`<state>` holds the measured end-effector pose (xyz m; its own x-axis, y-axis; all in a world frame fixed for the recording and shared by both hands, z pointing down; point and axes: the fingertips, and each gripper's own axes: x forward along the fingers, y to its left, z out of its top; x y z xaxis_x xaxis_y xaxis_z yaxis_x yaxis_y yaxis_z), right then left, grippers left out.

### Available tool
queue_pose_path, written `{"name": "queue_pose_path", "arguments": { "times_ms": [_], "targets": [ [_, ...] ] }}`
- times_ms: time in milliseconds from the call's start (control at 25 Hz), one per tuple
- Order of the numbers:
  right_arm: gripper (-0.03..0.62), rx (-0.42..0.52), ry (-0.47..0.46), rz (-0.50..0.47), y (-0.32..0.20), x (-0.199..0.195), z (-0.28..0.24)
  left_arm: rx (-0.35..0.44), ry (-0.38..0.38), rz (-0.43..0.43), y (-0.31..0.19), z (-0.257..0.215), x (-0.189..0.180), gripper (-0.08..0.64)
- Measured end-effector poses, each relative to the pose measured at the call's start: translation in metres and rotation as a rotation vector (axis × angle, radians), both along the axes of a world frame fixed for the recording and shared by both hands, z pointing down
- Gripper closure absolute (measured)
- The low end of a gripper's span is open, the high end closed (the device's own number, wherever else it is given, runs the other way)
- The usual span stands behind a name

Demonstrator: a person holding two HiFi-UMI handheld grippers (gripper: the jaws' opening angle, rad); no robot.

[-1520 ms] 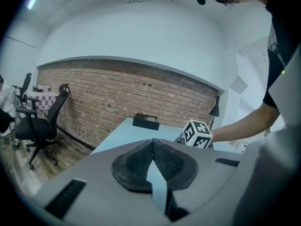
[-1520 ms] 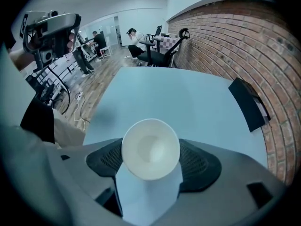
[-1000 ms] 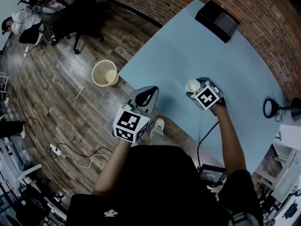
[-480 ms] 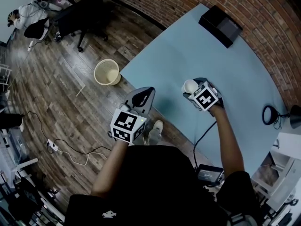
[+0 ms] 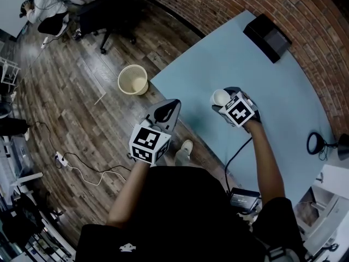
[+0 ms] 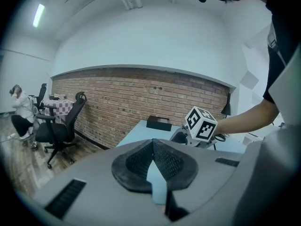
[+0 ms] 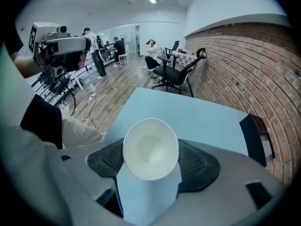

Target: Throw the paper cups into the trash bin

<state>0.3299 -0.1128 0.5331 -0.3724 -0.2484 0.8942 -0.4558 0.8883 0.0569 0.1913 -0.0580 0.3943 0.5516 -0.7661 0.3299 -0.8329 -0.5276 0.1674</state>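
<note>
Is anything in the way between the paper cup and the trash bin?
Nothing visible. The right gripper holds the paper cup above the table; the trash bin stands open on the floor past the table's edge.

white paper cup (image 7: 150,149) clamped between right gripper (image 7: 153,166) pads at lower centre, open mouth facing camera, pale blue worktop (image 7: 188,119) beyond, brick wall (image 7: 244,65) at right

A brick wall (image 5: 229,4) is shown upper right, a wooden plank floor (image 5: 71,119) at left, a light-blue table (image 5: 218,64) between them, a black office chair (image 5: 112,12) upper left.
</note>
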Motion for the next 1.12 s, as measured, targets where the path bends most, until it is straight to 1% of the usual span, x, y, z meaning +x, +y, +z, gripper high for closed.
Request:
{"name": "queue_pose_path", "arguments": {
  "times_ms": [560,800,960,1120],
  "targets": [
    [0.244,0.015,0.005,-0.135,-0.014,-0.084,-0.013,0.006,0.001,-0.106,-0.004,0.002,-0.071,0.551],
    [0.244,0.007,-0.005,-0.164,-0.019,-0.122,-0.019,0.006,0.021,-0.136,-0.008,-0.005,-0.102,0.551],
    [0.245,0.002,-0.007,-0.179,-0.025,-0.143,-0.02,0.004,0.021,-0.16,-0.013,-0.005,-0.122,0.551],
    [0.245,0.001,-0.018,-0.195,-0.032,-0.166,-0.024,0.018,0.017,-0.181,-0.02,-0.007,-0.142,0.551]
  ]
}}
